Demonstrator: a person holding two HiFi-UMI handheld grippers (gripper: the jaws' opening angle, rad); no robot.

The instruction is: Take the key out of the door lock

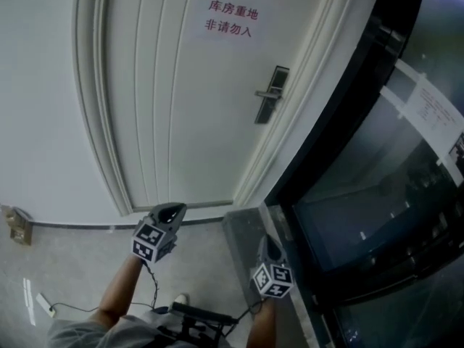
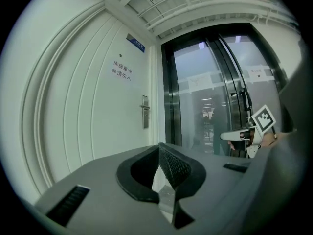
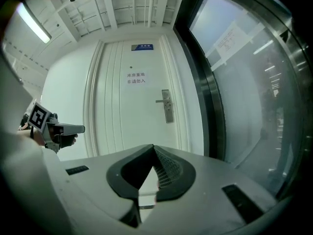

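Note:
A white panelled door stands ahead with a metal lock plate and lever handle on its right side. The lock also shows in the left gripper view and in the right gripper view. At this distance no key can be made out in it. My left gripper is low in front of the door, well short of it, its jaws together with nothing between them. My right gripper is to its right, also shut and empty. Both point level at the door.
A dark-framed glass wall with a posted paper runs along the right. Red lettering is on the door and a blue plate sits above it. A wall socket and a cable lie low left.

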